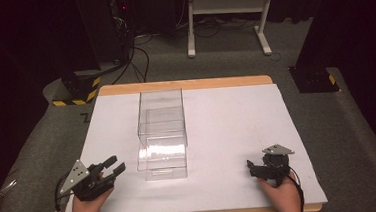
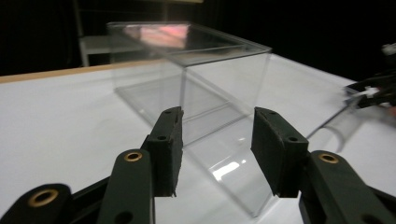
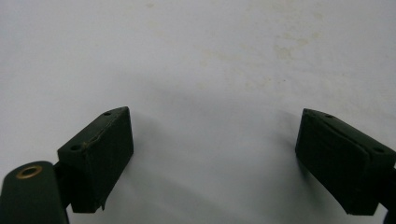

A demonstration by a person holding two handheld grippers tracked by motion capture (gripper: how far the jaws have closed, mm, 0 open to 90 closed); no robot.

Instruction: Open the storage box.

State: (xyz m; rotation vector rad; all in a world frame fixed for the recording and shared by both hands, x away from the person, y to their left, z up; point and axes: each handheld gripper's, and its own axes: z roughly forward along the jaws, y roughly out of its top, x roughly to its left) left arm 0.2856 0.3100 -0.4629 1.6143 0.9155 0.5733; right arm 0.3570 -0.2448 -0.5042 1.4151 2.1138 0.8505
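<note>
Both grippers idle at the near table edge, nothing held. Left gripper jaws apart, aimed at the clear plastic rectangular box mid-table, left of centre. Right gripper jaws wide over bare white table. Likely pre-approach; next move needs the left closing in on the box wall.

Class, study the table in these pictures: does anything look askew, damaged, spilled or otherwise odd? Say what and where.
Little stands out. The clear plastic box sits squarely on the white table cover, with no spill or crack visible. The one blemish is faint yellowish staining on the cover in the right gripper view. Both the left hand-held gripper and right hand-held gripper are open.
</note>
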